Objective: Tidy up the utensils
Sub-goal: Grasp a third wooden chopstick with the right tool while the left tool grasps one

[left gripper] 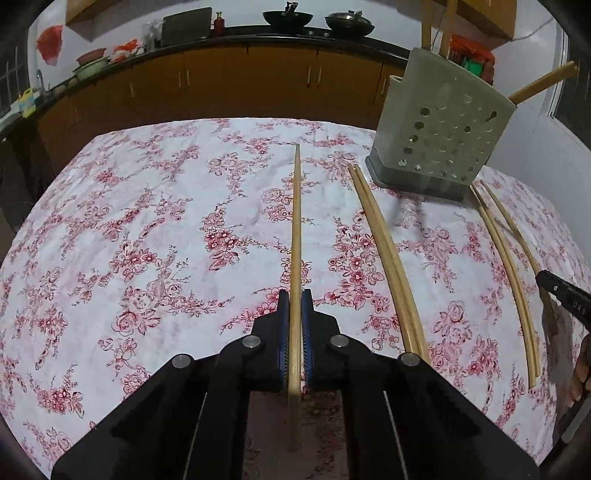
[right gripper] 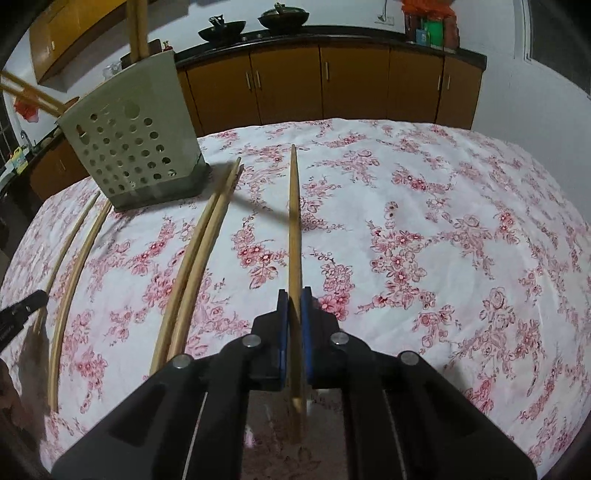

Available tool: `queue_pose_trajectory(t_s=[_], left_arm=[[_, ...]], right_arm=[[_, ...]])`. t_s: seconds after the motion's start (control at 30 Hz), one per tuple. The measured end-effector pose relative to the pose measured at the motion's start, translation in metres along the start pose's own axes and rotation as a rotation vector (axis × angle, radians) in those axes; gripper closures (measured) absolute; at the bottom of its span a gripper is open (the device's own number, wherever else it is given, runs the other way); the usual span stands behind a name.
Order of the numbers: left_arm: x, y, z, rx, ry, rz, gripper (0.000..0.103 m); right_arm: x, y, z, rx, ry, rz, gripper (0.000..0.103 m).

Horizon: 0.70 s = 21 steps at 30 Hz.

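My left gripper is shut on a wooden chopstick that points forward over the floral tablecloth. My right gripper is shut on another chopstick, also pointing forward. A grey-green perforated utensil holder stands at the far right of the left wrist view and at the far left of the right wrist view; several chopsticks stick out of its top. A pair of chopsticks lies on the cloth before the holder, and it also shows in the right wrist view. Two more chopsticks lie beside them.
The table with the pink floral cloth ends at a far edge in front of brown kitchen cabinets. Woks and jars stand on the dark counter. The other gripper's black tip shows at the right edge of the left wrist view.
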<state>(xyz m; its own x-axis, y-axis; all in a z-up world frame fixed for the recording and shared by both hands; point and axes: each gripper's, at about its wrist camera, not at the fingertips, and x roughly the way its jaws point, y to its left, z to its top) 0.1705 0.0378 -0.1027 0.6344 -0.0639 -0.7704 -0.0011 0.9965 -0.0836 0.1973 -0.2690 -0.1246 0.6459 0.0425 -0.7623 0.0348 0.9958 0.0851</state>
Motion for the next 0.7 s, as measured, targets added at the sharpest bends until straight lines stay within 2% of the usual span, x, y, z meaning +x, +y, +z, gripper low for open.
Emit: queue_pose_trajectory(t_s=[0.23, 0.7], left_arm=[[0.001, 0.009, 0.001, -0.040, -0.001, -0.046, 0.095], [-0.001, 0.011, 0.000, -0.055, -0.005, -0.052, 0.095]], right_arm=[[-0.003, 0.002, -0.004, -0.019, -0.006, -0.020, 0.094], [-0.003, 0.001, -0.003, -0.012, -0.005, -0.011, 0.093]])
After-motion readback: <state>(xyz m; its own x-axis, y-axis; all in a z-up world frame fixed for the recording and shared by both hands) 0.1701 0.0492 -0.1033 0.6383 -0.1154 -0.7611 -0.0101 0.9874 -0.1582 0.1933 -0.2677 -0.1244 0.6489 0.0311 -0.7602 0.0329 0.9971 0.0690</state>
